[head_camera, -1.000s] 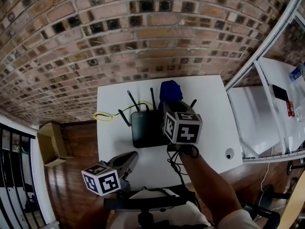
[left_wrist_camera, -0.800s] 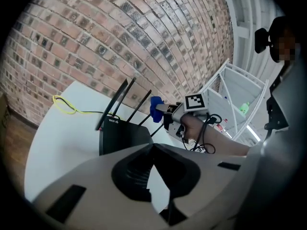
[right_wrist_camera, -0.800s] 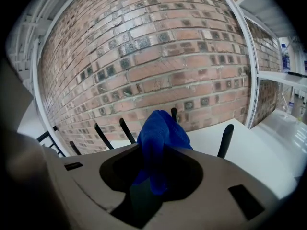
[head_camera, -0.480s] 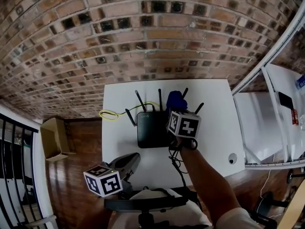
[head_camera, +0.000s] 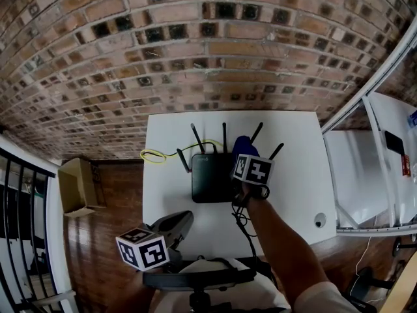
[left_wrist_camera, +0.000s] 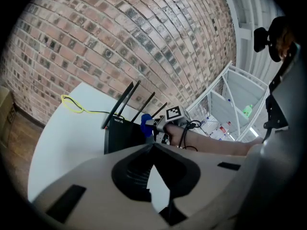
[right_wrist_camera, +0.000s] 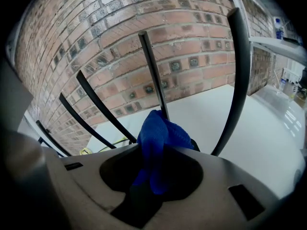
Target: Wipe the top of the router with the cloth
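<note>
White table [head_camera: 166, 142] holds a black router [head_camera: 210, 180]. Right gripper [head_camera: 242, 154] pinches the blue cloth [right_wrist_camera: 160, 133] (by the antennas [right_wrist_camera: 151, 71]); left gripper [left_wrist_camera: 153, 148] is squeezed together, empty.

Left gripper [head_camera: 184, 216], right gripper [head_camera: 242, 154] — grey shells, black-white marker cubes [head_camera: 142, 250]; black cable [head_camera: 244, 222] along right forearm; pale sleeve [head_camera: 319, 298].

Head view's shot from way up, tilted steeply down at the table [head_camera: 293, 194] by the brick wall [head_camera: 195, 44]. Left gripper view's taken low from the table's near side, router [left_wrist_camera: 122, 135] a little way off. Right gripper view's shoved in among the antennas [right_wrist_camera: 153, 71], cloth [right_wrist_camera: 160, 138] right at the lens. Router and wall are shared by all three.
</note>
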Demonstrator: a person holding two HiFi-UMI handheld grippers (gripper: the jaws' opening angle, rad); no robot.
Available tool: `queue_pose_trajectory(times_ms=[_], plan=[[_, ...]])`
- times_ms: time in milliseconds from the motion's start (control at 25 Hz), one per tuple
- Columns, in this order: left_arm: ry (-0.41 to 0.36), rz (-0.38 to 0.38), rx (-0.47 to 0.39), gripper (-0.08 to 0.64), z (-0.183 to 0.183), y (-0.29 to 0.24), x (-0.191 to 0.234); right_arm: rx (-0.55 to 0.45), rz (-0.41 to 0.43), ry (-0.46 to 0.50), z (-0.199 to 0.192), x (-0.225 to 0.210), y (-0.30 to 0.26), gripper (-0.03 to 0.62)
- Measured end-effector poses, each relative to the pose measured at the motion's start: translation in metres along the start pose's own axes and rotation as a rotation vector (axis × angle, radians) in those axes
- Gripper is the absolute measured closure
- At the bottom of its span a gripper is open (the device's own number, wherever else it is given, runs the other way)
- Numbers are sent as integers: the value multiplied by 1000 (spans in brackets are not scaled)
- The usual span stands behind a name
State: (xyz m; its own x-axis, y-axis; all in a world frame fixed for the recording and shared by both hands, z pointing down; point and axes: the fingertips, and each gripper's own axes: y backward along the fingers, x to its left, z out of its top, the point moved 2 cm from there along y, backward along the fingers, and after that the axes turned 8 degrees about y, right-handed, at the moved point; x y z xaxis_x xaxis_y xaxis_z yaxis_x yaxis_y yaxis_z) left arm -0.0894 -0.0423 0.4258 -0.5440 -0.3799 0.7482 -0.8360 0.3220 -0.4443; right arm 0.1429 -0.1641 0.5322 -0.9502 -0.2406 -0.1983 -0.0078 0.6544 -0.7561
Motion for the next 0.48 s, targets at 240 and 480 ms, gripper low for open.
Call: queue_pose_trajectory(times_ms=[240,480], plan=[[-11,8,-1,532,0,2,2,29,-5,-3,-8,-7,-4,457],[-6,-6,13,532,-2,-4,-3,-25,27,-29,-2,-12,15,457]])
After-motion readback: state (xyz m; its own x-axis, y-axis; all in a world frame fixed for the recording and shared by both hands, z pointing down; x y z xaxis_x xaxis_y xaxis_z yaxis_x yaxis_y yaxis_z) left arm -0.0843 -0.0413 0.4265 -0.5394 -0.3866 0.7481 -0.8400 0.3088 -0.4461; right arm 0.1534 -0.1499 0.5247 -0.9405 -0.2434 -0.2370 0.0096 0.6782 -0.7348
